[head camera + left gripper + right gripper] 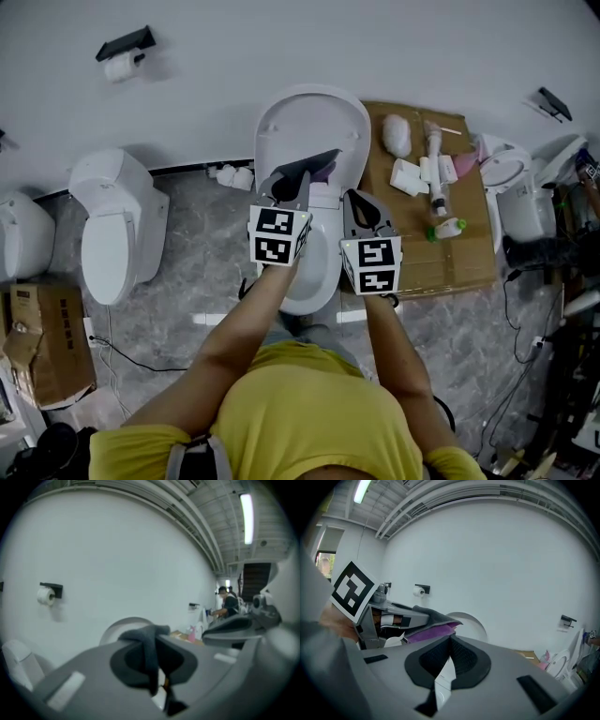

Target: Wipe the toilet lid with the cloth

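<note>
Centre frame, left gripper (pixel 302 178) clamps a cloth (pixel 323 169) in front of the raised lid (pixel 309 112). Cloth looks soft, light and floppy; a bunched fold gives the surest hold. Beside it, right gripper (pixel 359 199) is closed and empty.

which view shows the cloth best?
Right gripper view: the cloth shows side-on, grey over purple, clamped in the left tool. Left gripper view shows only a grey fold between its jaws. Head view shows it small, against the raised lid.
</note>
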Available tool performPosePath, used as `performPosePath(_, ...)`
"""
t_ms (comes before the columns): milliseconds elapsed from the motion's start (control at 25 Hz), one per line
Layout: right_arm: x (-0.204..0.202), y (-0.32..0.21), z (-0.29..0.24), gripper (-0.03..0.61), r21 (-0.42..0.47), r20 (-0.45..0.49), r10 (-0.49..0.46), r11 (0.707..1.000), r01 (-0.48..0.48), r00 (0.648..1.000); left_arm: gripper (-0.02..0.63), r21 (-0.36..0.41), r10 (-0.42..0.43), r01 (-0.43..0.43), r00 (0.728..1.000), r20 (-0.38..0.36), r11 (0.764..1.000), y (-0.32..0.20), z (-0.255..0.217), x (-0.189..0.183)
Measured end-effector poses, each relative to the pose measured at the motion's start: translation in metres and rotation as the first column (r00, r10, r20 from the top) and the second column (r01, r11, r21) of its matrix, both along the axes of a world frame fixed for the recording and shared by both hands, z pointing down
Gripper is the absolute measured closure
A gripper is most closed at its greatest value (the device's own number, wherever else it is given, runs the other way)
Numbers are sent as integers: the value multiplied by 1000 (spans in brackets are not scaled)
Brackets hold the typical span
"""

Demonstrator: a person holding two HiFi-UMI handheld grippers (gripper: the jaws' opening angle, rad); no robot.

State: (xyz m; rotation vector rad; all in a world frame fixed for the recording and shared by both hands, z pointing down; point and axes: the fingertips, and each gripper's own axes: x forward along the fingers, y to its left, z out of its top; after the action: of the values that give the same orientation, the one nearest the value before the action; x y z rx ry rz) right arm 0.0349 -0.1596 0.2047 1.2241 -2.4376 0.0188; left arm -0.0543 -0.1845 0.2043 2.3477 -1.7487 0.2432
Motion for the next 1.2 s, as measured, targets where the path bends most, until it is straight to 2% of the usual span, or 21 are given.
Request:
performPosePath(240,-17,-23,-3,561,3,-8,-15,1000,15,1000,598,31,23,-23,1000,19,999,-22,-12,-4)
performPosePath(600,-41,-89,-14,561,19,-32,-27,999,28,999,598,56,40,-42,999,25,998,-73,-24,-22)
performPosePath(800,-50,-130,-21,561,42,-126,-76,996,82,989,598,70,31,-34,999,41,997,-97,-31,-36)
performPosePath(960,-57,-156,-19,560,13,-185,-142,989,147,972,598,74,34,-37,998,46,997,-112,-35,-42)
performPosePath(1200,-68,-191,-18,557,-3,-306,-221,973,231,926,598,69,65,-69,996,58,995,-128,-41,-45)
